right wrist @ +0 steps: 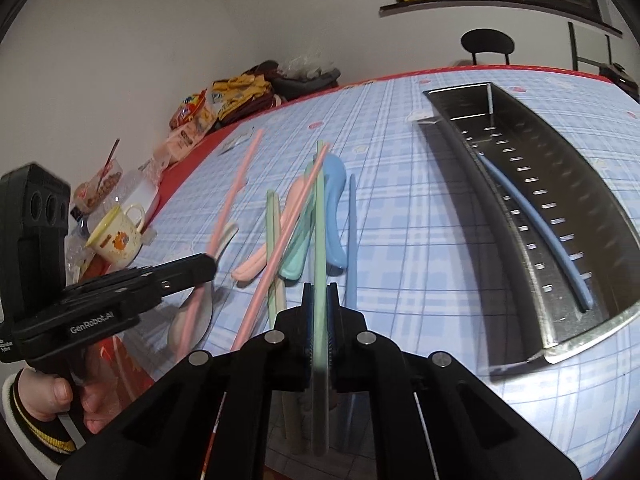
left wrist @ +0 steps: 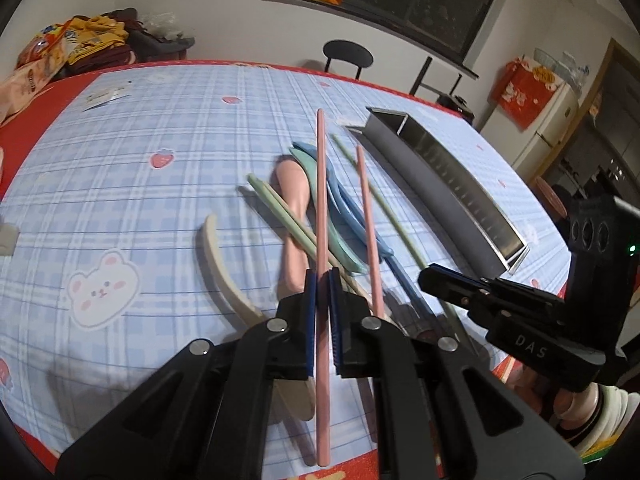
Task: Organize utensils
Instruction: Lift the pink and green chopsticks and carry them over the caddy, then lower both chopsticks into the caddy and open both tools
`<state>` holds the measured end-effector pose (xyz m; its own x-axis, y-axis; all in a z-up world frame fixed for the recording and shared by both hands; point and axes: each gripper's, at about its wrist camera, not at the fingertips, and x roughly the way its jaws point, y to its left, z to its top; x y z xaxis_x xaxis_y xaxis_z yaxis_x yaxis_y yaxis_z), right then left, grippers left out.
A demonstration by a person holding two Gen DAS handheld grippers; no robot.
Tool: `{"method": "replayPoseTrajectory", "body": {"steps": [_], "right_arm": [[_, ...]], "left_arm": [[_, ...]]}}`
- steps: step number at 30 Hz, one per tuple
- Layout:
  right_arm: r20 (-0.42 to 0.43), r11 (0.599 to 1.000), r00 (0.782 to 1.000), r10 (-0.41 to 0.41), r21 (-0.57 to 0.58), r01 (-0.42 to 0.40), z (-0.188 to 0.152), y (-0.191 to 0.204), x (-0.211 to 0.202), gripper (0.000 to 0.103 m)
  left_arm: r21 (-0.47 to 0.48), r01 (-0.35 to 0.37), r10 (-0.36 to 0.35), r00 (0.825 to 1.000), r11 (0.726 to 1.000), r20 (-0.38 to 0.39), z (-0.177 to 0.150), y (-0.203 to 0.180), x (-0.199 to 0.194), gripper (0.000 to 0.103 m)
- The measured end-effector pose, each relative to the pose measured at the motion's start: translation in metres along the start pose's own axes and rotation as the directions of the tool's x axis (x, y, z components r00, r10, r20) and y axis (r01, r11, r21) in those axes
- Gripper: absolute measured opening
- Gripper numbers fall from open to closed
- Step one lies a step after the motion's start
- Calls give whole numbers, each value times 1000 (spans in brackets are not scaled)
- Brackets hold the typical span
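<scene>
My left gripper (left wrist: 322, 280) is shut on a pink chopstick (left wrist: 321, 184), which sticks out forward above the pile. My right gripper (right wrist: 319, 292) is shut on a pale green chopstick (right wrist: 319, 208). Below both lies a heap of pastel utensils on the checked tablecloth: a pink spoon (left wrist: 294, 200), a blue spoon (left wrist: 352, 216), a second pink chopstick (left wrist: 368, 216) and several more. A long steel utensil tray (right wrist: 472, 184) stands to the right with one blue chopstick (right wrist: 536, 232) in it. The right wrist view shows the left gripper (right wrist: 208, 264) at its left edge, held by a hand.
A yellow-lidded cup (right wrist: 116, 236) and food containers crowd the table's left edge. Snack bags and clothes (left wrist: 80, 40) are piled at the far corner. A black chair (left wrist: 348, 54) stands behind the table. The red table border (left wrist: 24, 136) runs around the cloth.
</scene>
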<state>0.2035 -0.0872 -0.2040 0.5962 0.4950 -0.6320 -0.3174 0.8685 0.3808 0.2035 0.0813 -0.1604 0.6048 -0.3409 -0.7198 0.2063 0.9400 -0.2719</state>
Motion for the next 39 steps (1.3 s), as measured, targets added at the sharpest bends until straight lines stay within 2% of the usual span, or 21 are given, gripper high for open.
{"method": "replayPoseTrajectory", "body": {"steps": [6,14,19,28,33,39], "right_arm": [[59,997,998,18,74,-23,3,-14,-15,7],[110,996,994,22,89,-31,11,-29,-38,7],[149,996,989,11,86,-24,27,-44,-52,7],[220,998,973,-66,20,63,77,-91,-70,7],[221,997,973,-72,33,67,81,-123,-66,7],[163,996,983,-84,56,76,77,-136,-52,7]], "left_arm": [[-19,20,-18,997,1000,76,7,2,-30,10],[-49,65,-58,989,997,134,22,-7,-49,10],[-97,120,-105,983,988,151,35,-21,-41,10],[-142,226,-204,966,964,156,71,-73,-3,10],[-199,298,-270,950,934,156,82,-101,33,10],[-324,374,-343,927,869,151,83,-114,80,10]]}}
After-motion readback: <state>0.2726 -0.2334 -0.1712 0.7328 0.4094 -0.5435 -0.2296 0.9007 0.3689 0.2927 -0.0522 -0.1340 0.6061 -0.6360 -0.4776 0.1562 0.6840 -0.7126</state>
